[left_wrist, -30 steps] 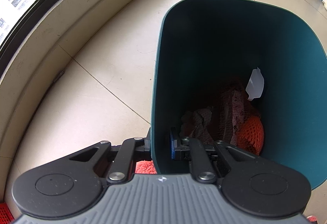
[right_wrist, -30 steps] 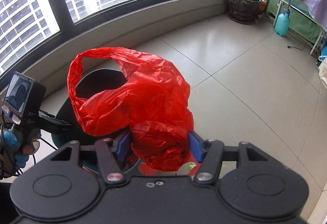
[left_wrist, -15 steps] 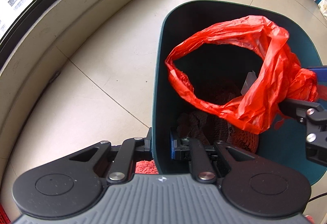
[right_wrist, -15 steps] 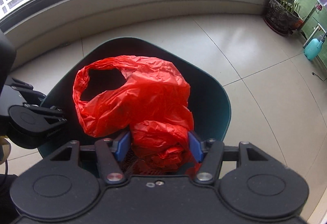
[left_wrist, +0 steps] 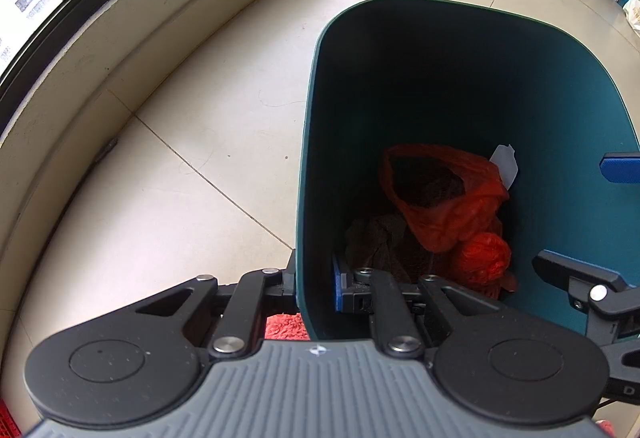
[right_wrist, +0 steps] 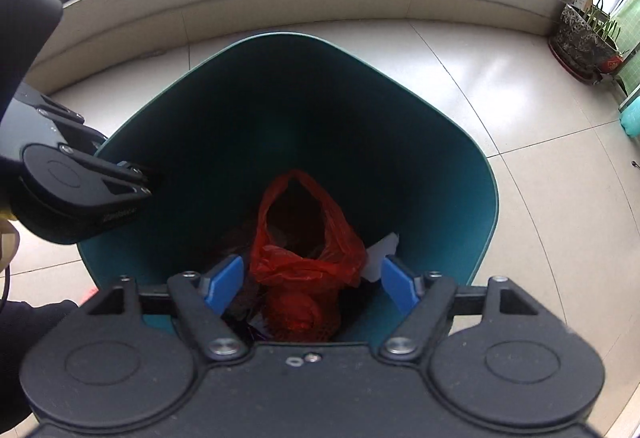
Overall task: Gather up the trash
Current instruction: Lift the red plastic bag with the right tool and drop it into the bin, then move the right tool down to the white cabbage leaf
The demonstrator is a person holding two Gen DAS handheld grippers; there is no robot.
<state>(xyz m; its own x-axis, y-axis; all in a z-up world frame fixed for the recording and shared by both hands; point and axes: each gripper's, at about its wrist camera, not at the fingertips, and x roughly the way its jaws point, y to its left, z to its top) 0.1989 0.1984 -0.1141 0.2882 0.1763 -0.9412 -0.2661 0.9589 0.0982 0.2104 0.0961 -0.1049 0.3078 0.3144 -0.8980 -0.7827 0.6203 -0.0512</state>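
Red bag [right_wrist: 304, 250] is already down in the teal bin [right_wrist: 440, 142], low centre of the right view. Right tongs [right_wrist: 312, 284] have just been opening, wide and empty above it. Left tongs [left_wrist: 316, 286] pinch the bin's wall. That piece looks done; no other loose trash in sight.
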